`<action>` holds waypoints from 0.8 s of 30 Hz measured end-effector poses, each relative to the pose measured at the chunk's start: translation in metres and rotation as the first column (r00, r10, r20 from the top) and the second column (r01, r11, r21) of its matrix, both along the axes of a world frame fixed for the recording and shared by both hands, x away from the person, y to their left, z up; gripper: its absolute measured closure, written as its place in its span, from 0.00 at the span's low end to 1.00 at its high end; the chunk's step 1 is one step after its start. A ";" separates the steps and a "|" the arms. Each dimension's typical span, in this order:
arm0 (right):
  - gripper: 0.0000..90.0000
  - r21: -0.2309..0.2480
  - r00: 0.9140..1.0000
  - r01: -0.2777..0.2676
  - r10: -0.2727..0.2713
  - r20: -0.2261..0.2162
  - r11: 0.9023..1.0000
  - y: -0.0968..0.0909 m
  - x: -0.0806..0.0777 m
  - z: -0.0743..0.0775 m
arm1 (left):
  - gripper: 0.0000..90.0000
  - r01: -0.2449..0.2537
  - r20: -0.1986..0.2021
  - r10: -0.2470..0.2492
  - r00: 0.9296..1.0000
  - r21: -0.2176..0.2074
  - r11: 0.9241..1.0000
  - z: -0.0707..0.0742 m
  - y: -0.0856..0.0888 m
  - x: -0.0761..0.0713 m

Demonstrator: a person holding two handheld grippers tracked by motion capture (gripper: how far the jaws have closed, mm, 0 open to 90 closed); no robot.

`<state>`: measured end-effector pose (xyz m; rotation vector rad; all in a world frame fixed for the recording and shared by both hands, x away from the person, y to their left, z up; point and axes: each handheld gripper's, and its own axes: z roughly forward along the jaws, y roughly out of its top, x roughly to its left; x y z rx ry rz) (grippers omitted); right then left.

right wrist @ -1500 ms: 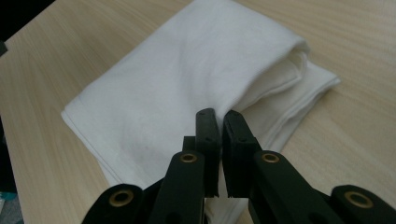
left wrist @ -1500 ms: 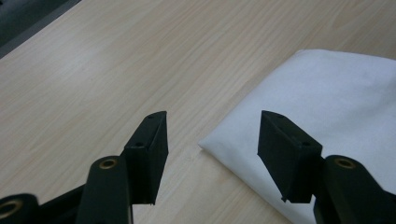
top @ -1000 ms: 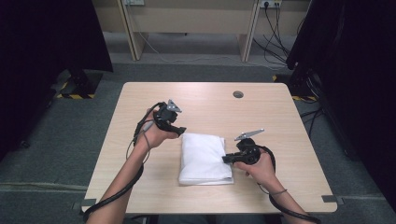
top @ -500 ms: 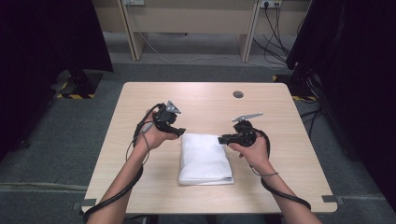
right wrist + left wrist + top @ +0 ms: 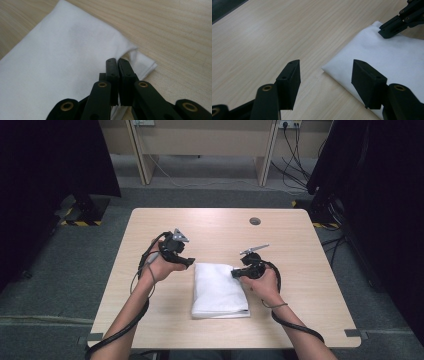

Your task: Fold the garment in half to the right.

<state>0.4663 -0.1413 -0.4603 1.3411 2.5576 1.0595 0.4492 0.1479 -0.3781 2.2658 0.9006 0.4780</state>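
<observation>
High view: a folded white cloth (image 5: pixel 220 291) lies on the wooden table (image 5: pixel 300 245), near the person's edge and between the two hands. The left gripper (image 5: pixel 184 263) hangs just beside the cloth's far left corner, its hand where it was a second ago. The right gripper (image 5: pixel 236 272) has travelled from the cloth's right edge up to the far right corner and now sits on that corner.

Left gripper view: its claw (image 5: pixel 325 77) stands partly open with nothing between the jaws. The cloth's near corner (image 5: pixel 329 68) lies on the table in line with the gap, not yet touched. Farther off, the other gripper's black tip (image 5: pixel 387 31) rests on the opposite corner of the cloth.

Right gripper view: the claw (image 5: pixel 117 67) has just been closing, and the jaws now stand pressed together. The cloth (image 5: pixel 62 62) lies under and around them, and its top layer is lifted into a small curl (image 5: pixel 130 53) right at the tips. Whether a layer is actually pinched between the pads I cannot tell; the fabric looks caught at the edge, no more.

As I read it, the right side has made its bid for a corner while the left has yet to close, so a two-corner lift or unfold is only half prepared.
</observation>
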 end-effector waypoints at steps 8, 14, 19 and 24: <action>0.99 -0.018 0.997 0.022 -0.020 0.070 1.000 -0.006 -0.007 0.023 | 0.44 -0.005 0.007 0.005 1.000 0.000 1.000 0.002 0.003 -0.001; 0.98 -0.094 0.995 0.037 -0.028 0.094 0.995 -0.004 -0.005 0.019 | 0.44 -0.005 0.002 0.005 1.000 -0.005 1.000 -0.001 0.003 -0.002; 0.88 -0.168 0.995 0.030 -0.013 0.100 0.985 0.003 -0.005 0.002 | 0.44 -0.004 -0.001 0.004 1.000 -0.006 1.000 -0.005 0.004 -0.004; 0.78 -0.169 0.986 0.047 -0.018 0.168 0.984 0.004 -0.016 0.015 | 0.43 -0.011 0.006 0.011 1.000 -0.016 1.000 -0.007 0.008 -0.009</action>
